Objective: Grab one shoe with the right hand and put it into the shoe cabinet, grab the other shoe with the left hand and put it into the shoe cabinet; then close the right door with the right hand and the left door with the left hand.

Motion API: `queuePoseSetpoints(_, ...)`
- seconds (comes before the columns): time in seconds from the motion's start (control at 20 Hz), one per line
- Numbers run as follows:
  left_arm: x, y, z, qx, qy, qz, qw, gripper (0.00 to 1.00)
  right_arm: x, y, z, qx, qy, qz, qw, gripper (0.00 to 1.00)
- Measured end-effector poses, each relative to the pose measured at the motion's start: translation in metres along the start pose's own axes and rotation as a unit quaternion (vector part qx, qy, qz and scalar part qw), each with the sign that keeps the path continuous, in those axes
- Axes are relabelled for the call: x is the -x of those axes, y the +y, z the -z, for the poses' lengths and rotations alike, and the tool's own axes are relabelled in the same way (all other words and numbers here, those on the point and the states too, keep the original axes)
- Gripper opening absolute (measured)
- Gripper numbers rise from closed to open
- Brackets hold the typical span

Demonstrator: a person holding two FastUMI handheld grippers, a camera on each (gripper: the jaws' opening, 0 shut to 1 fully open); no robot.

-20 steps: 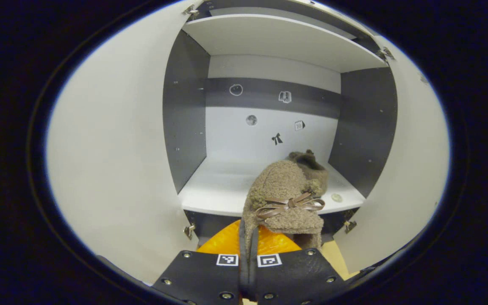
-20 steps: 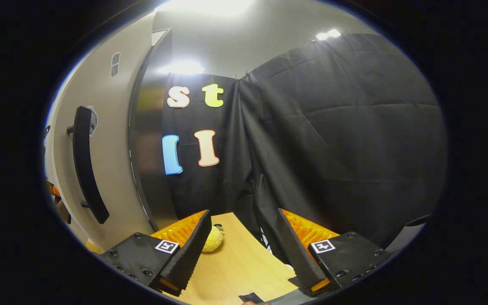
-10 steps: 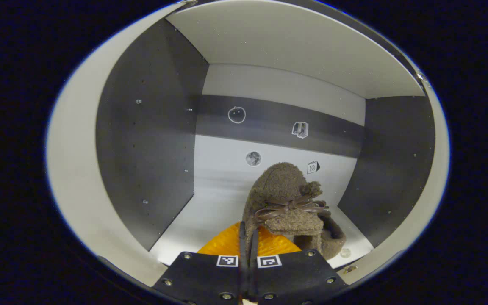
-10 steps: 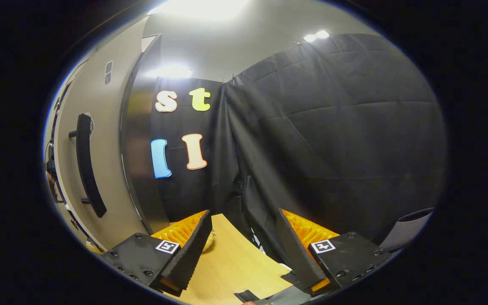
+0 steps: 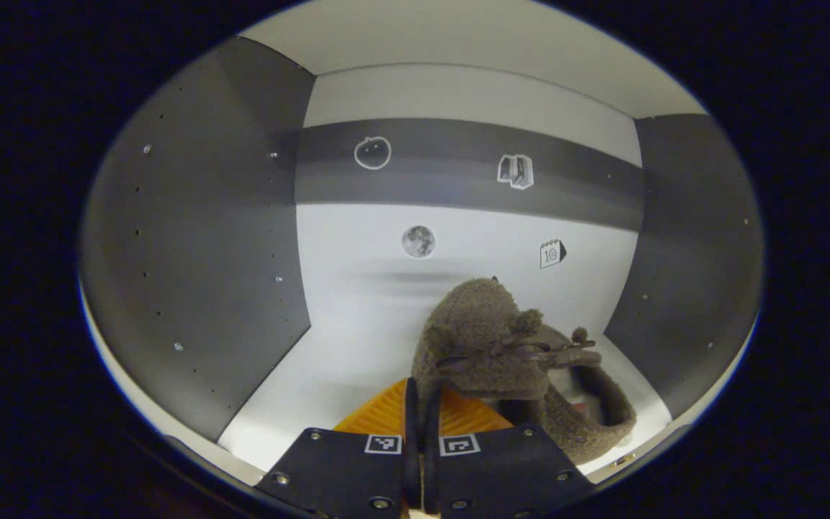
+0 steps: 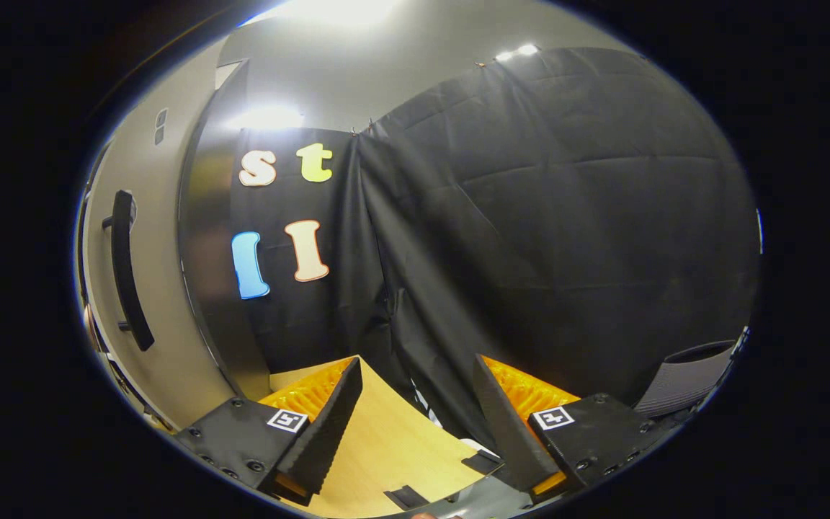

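Your left claw (image 5: 421,404) is pinched narrow on the back rim of a fuzzy brown shoe (image 5: 483,339) with a ribbon bow, and both fingers press on it. You hold that shoe inside the shoe cabinet (image 5: 192,238), low over its white shelf (image 5: 328,360), toe pointing toward the back panel with its small stickers. The other shoe (image 5: 591,418) of the pair already lies on the shelf just beside it, to the right and touching or nearly so, its opening turned up. Your right claw (image 6: 415,422) is spread wide with nothing between the fingers, above the wooden surface (image 6: 386,454). To its left in the right gripper view stands the cabinet's open door (image 6: 163,317) with its dark handle (image 6: 125,270).
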State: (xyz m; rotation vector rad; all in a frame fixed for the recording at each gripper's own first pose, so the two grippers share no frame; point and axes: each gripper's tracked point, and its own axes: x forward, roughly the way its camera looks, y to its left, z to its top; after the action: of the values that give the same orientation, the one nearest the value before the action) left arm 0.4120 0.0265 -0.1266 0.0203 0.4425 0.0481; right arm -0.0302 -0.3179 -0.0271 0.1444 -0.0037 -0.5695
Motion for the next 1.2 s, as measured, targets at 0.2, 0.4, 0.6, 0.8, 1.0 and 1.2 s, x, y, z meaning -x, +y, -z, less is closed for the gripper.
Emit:
queuePoseSetpoints(0.2, 0.004, 0.006, 0.008, -0.031, 0.013, -0.007, 0.999, 0.31, -0.01, 0.004, 0.012, -0.004, 0.011, -0.019, 1.0, 0.98)
queuePoseSetpoints(0.4, 0.048, 0.016, -0.012, -0.056, -0.032, -0.024, 0.998, 0.74, -0.016, 0.019, 0.008, -0.022, 0.018, -0.044, 0.999, 0.98)
queuePoseSetpoints(0.6, 0.13, 0.003, -0.035, -0.046, -0.112, -0.004, 0.993, 1.0, -0.03, 0.049, -0.006, -0.02, 0.007, -0.089, 0.996, 0.98)
queuePoseSetpoints(0.8, 0.21, -0.006, -0.033, -0.03, -0.188, 0.007, 0.982, 1.0, -0.048, 0.086, -0.007, -0.005, 0.01, -0.145, 0.989, 0.98)
queuePoseSetpoints(1.0, 0.278, -0.01, -0.01, -0.028, -0.206, -0.03, 0.978, 1.0, -0.054, 0.128, -0.023, -0.009, 0.005, -0.213, 0.977, 0.98)
queuePoseSetpoints(1.2, 0.323, -0.012, 0.008, -0.021, -0.204, -0.059, 0.977, 1.0, -0.048, 0.148, -0.041, 0.002, 0.006, -0.264, 0.965, 0.98)
